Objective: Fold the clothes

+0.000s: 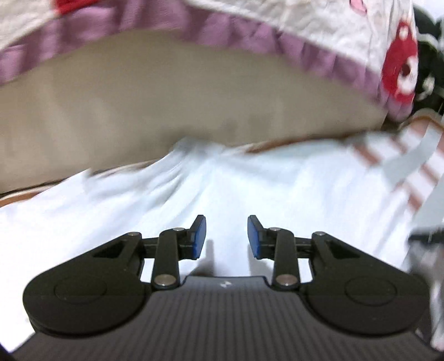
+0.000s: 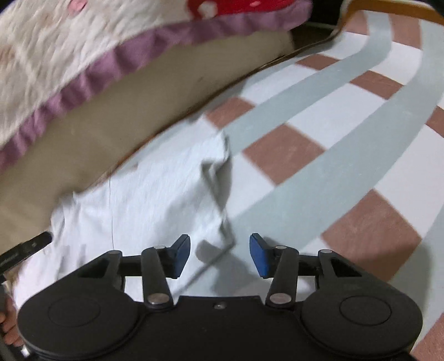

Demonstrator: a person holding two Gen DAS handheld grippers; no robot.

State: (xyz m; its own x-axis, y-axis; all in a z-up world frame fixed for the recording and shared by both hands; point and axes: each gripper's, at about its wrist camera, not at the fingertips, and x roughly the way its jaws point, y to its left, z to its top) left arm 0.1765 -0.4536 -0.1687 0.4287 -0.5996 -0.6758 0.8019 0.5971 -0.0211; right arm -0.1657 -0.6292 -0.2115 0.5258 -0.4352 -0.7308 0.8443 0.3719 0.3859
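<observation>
In the left wrist view, the left gripper (image 1: 227,236) hovers with its blue-padded fingers spread and empty above the pale blue-white cotton garment (image 1: 222,194), which lies spread across the checked brown, grey and white bed cover (image 1: 416,166). In the right wrist view, the right gripper (image 2: 219,255) is likewise released and holds nothing, poised over the garment's rumpled right edge (image 2: 219,194) beside the frilled purple-trimmed pillow (image 2: 83,55). The garment lies loosely bunched with no crisp fold visible, so squaring appears to remain; whether one fold already exists cannot be told.

a home bedroom: a checked sheet (image 2: 347,133) fills 3 o'clock, a frilled pillow (image 2: 55,50) lies at 11 o'clock, wooden bed frame (image 2: 394,8) at 1 o'clock.
</observation>
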